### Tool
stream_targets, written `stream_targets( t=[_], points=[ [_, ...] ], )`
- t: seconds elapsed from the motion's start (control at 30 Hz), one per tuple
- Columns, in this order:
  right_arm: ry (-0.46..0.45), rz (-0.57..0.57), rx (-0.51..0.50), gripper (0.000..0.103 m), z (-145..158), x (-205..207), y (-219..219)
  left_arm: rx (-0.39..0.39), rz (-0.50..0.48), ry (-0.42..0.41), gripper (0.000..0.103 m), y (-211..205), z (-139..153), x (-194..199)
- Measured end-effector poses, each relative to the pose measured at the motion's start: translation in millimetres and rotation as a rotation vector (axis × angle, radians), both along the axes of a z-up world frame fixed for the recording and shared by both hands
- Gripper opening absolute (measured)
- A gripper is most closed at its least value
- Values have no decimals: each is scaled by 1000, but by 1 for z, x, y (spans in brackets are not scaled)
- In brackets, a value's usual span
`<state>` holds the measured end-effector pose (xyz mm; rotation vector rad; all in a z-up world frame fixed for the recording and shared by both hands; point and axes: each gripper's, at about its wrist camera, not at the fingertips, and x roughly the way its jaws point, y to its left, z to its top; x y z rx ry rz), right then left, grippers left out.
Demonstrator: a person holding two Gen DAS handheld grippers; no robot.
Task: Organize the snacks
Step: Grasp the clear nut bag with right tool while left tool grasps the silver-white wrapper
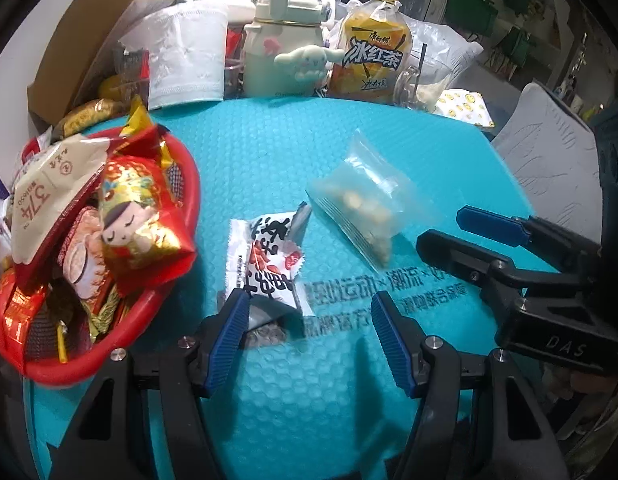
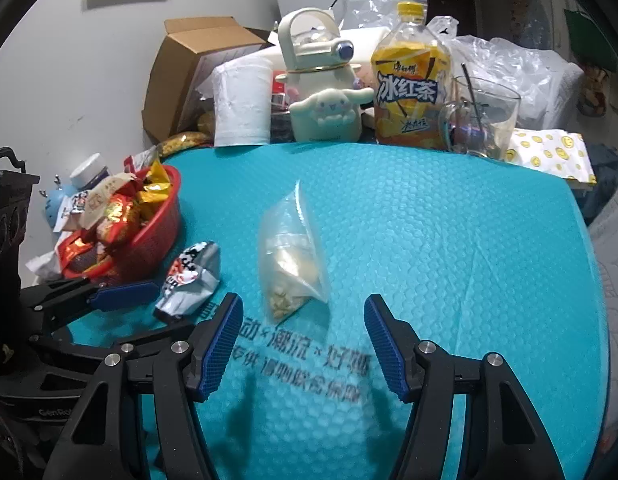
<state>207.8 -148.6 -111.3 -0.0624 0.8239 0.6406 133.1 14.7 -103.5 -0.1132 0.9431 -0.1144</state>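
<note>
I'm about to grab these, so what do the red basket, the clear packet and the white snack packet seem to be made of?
Red basket: looks like glossy moulded plastic, with perforated mesh walls.
Clear packet: thin, slightly frosted plastic film; pale pieces show through it.
White snack packet: printed film, apparently foil-lined, since its torn end shows crinkled silver.

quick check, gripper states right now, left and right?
Left gripper: open, holding nothing; the white snack packet lies by its left finger.
Right gripper: open, holding nothing; the clear bag of snacks lies just ahead.
</note>
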Motion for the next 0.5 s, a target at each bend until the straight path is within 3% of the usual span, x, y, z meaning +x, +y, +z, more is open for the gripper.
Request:
stream_targets(
  t=[0.13,0.4,0.47,0.5],
  points=[
    [7,29,-5,63,-5,10,8,37,-19,-8,62,-6,-4,5],
    [-2,73,-20,63,-16,29,23,-3,-2,18,62,0,-15,20],
    [0,82,-15,60,-18,32,25,-20,5,16,62,4,-17,22],
    [3,84,-17,53,-19,33,26,-20,6,7,62,4,-17,23]
  ],
)
